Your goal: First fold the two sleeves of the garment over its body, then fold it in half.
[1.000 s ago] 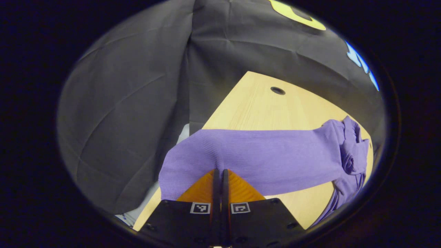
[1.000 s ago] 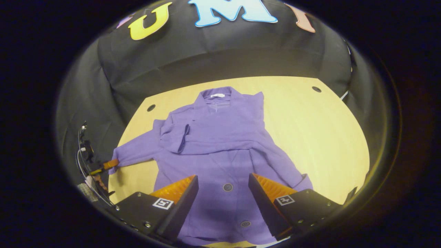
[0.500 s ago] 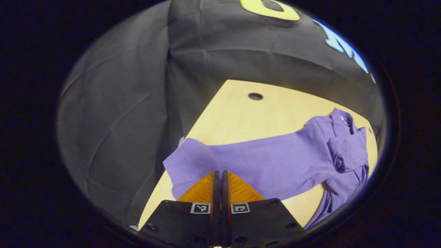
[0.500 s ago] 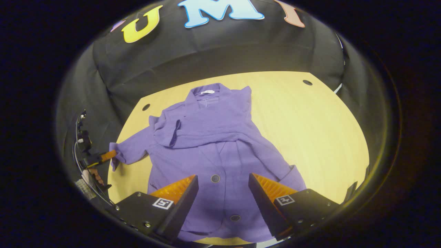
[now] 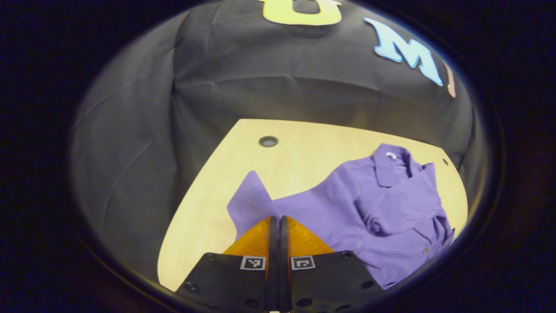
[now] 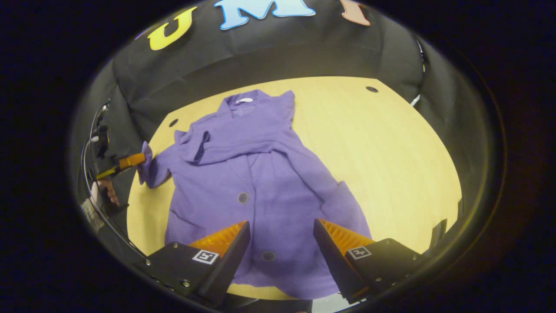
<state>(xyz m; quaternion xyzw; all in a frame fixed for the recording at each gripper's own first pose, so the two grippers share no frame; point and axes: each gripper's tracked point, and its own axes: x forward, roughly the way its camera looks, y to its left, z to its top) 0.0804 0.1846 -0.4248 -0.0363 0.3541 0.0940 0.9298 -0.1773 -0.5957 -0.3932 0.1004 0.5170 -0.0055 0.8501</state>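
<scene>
Left tool pinches the cardigan's sleeve cuff; right tool, wide open, hovers above its hem.

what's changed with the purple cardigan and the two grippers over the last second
The left gripper, shut on the cuff of the outstretched sleeve, has carried it in toward the cardigan's body, so the sleeve now bunches shorter. The other sleeve stays folded across the chest. The right gripper stays open above the hem.

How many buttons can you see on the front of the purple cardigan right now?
2: one button mid-front of the cardigan, one button near the hem between the right gripper fingers. The folded sleeve may hide more.
</scene>
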